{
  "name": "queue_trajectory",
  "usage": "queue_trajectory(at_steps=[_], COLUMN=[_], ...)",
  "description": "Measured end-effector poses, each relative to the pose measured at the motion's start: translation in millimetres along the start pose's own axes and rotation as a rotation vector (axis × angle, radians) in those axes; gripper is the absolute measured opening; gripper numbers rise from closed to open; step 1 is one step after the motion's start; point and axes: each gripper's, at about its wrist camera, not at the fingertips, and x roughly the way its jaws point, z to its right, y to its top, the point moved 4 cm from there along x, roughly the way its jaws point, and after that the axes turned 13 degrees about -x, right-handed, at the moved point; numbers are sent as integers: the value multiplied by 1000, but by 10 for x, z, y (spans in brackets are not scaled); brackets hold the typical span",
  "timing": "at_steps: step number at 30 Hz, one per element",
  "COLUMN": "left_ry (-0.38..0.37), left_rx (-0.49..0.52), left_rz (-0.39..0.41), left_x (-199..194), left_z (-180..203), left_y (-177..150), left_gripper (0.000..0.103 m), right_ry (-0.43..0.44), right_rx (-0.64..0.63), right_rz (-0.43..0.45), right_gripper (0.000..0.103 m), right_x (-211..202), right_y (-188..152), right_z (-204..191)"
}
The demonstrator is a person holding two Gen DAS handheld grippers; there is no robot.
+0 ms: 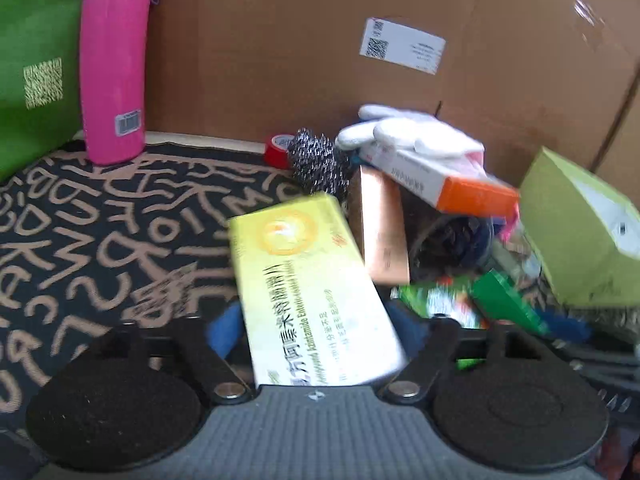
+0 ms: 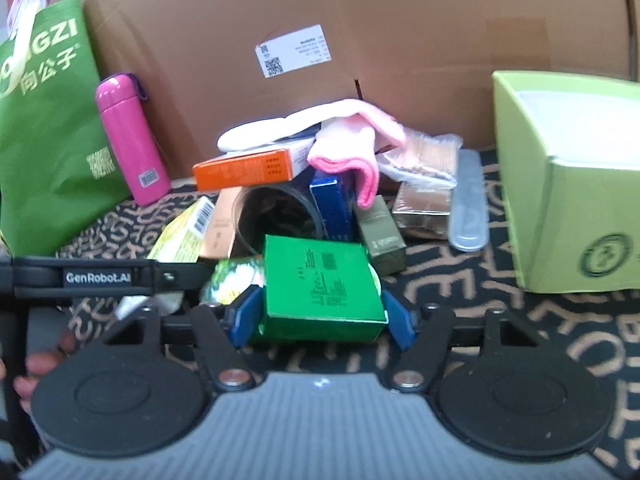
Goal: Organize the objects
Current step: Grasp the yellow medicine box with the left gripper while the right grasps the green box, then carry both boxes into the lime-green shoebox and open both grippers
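Two claws hold cartons: your left claw (image 1: 316,332) grips the long yellow cardboard medicine box (image 1: 308,280), your right claw (image 2: 320,320) the flat green cardboard box (image 2: 324,284), near the pile. Both seem light, stiff, crushable; keep hold of the long sides, gently.

A black letter-patterned cloth (image 1: 100,240) carries a pink bottle (image 1: 114,64), light-green box (image 2: 568,184) and clutter.

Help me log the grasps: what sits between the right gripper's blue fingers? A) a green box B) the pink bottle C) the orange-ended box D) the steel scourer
A: in the right wrist view the right gripper has its blue fingers against both sides of the green box, while the pink bottle stands apart by the cardboard wall.
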Motion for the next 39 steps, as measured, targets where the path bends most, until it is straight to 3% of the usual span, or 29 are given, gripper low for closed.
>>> queue_trajectory(at_steps=[5, 7, 10, 14, 18, 20, 22, 26, 32, 36, 39], left_ry=[-32, -41, -11, 43, 95, 90, 57, 49, -125, -288, -387], left_rx=[135, 158, 114, 111, 199, 211, 205, 226, 265, 319, 318], left_rz=[-43, -47, -37, -51, -40, -26, -25, -39, 23, 90, 99], left_x=[-300, -406, -423, -274, -252, -273, -302, -370, -799, -927, -842], left_z=[13, 14, -3, 46, 139, 148, 151, 200, 602, 1186, 1648], left_y=[-311, -421, -423, -336, -407, -432, -434, -455, -299, -63, 104], left_gripper=[74, 76, 86, 86, 87, 82, 70, 70, 70, 70, 70], right_ry=[-99, -95, -78, -68, -50, -48, -63, -63, -81, -211, -324], right_rx=[-160, -197, -175, -156, -169, -180, -196, -194, -136, -150, -157], right_rz=[-58, -84, -83, -57, -60, -63, -59, -41, 86, 187, 215], right_gripper=[65, 67, 80, 80, 80, 79, 66, 64, 64, 64, 64], right_x=[-344, -467, -598, -600, -539, -499, -492, -543, -960, -1230, -1309], right_y=[-261, -397, -490, -450, -452, -459, -449, -457, -280, 17, 204], right_z=[-87, -105, -114, -105, -94, -94, -111, -114, 85, 382, 657])
